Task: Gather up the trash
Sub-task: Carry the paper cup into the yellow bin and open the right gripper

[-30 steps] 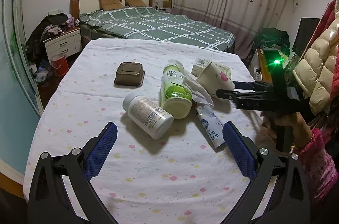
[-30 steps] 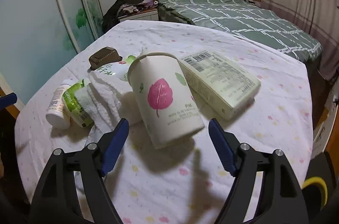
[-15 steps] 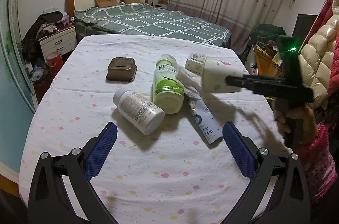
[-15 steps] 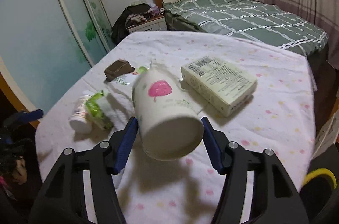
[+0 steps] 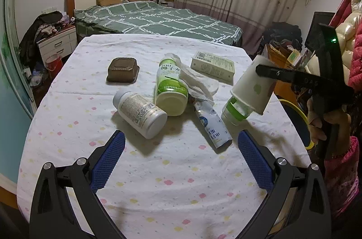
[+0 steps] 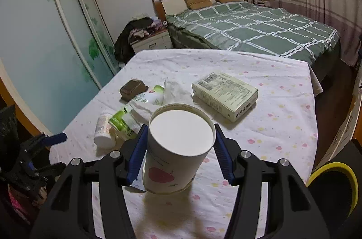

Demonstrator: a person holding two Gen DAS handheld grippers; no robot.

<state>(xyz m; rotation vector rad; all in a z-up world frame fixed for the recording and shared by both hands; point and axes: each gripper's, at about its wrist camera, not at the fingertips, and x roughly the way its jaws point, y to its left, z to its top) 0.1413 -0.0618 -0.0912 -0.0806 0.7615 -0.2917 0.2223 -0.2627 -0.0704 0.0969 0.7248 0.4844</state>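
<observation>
My right gripper (image 6: 179, 148) is closing on a white paper cup (image 6: 178, 148) with a pink leaf print and holds it above the table, base up. In the left wrist view the cup (image 5: 253, 85) hangs tilted at the right, and a clear, green-banded piece (image 5: 235, 112) sticks out of its lower mouth. On the cloth lie a white pill bottle (image 5: 140, 112), a green-labelled bottle (image 5: 170, 85), crumpled tissue (image 5: 199, 80), a flat blue-and-white packet (image 5: 212, 126), a pale box (image 5: 212, 65) and a brown tub (image 5: 123, 70). My left gripper (image 5: 181, 155) stands open near the front edge, gripping nothing.
The table (image 5: 158, 182) wears a white dotted cloth. A yellow-rimmed bin (image 6: 332, 182) stands on the floor off its right side. A bed (image 5: 158, 17) lies beyond the far edge, with a nightstand (image 5: 57, 44) at the left. A hand in a pink sleeve (image 5: 339, 171) holds the right gripper.
The right gripper closed on the lying paper cup, lifted it off the table and tipped it base up while drawing it away from the box. The left gripper hardly moved.
</observation>
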